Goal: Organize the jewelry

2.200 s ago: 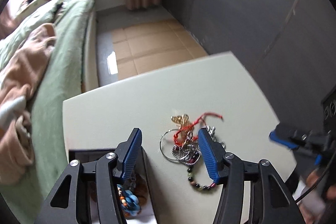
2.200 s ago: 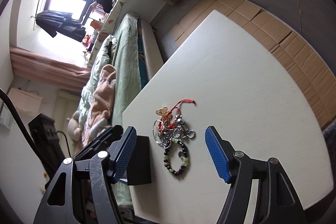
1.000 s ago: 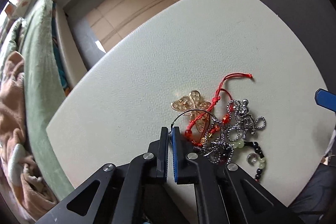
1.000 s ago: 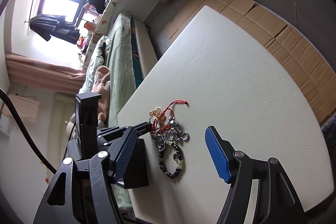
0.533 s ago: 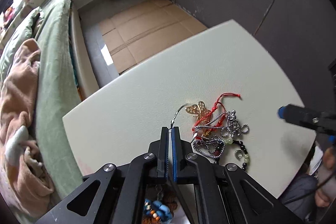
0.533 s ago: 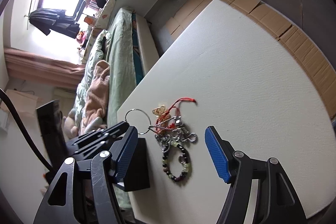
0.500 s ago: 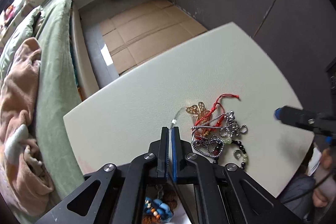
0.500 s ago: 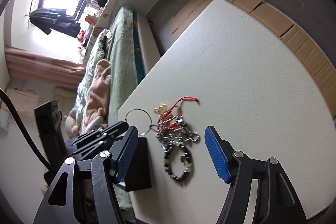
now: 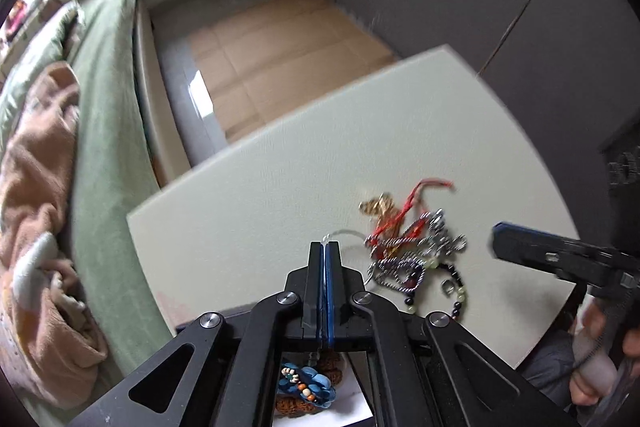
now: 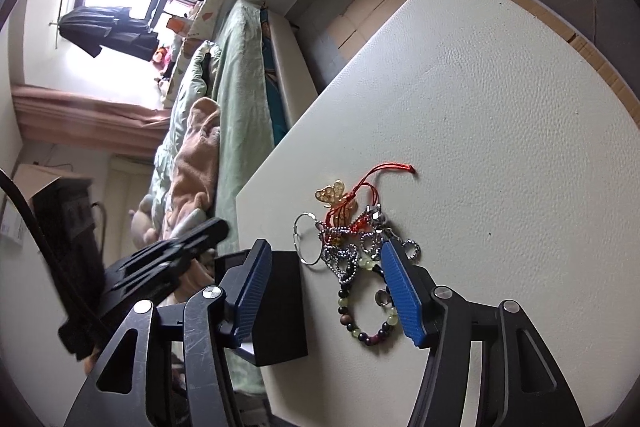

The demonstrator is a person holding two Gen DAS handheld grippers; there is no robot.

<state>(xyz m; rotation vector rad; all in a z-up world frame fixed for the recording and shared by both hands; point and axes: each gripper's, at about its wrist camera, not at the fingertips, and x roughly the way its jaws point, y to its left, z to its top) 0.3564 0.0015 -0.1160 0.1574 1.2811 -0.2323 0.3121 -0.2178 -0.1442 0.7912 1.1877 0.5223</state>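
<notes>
Silver ring (image 10: 307, 243) released by the shut left tool (image 9: 324, 246), back on the table (image 10: 500, 115).

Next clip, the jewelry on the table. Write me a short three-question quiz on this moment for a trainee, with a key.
1. True or false: the left gripper has its fingers spread wide apart.
2. Which piece of the jewelry pile lies nearest the black box? A) red cord B) silver ring C) gold butterfly
3. Fill in: the right gripper holds nothing, and its jaws are ___.
Key: 1 false, it is shut. 2 B, the silver ring. 3 open.
</notes>
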